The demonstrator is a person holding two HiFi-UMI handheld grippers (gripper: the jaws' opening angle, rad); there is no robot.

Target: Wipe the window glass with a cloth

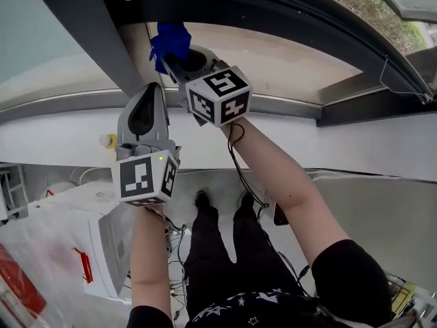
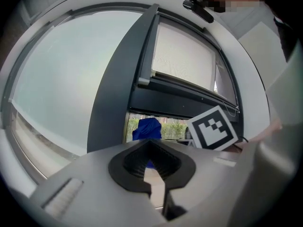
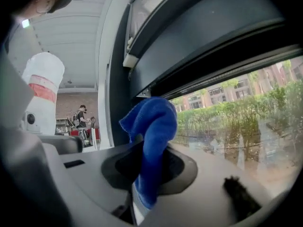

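Observation:
A blue cloth (image 1: 171,43) is bunched at the tip of my right gripper (image 1: 179,59), which is shut on it and holds it up at the lower left corner of the window glass (image 1: 287,60). In the right gripper view the cloth (image 3: 154,145) rises out of the gripper (image 3: 147,174) beside the pane (image 3: 236,126); whether it touches the glass I cannot tell. My left gripper (image 1: 151,91) is shut with nothing in it, just below and left of the right one. From the left gripper (image 2: 151,162) I see the cloth (image 2: 147,129) ahead.
A dark frame post (image 1: 89,33) separates this pane from a frosted pane (image 1: 34,46) at left. A white sill (image 1: 328,145) runs below the glass. The person's legs (image 1: 218,251), floor cables and a white box (image 1: 61,251) lie below.

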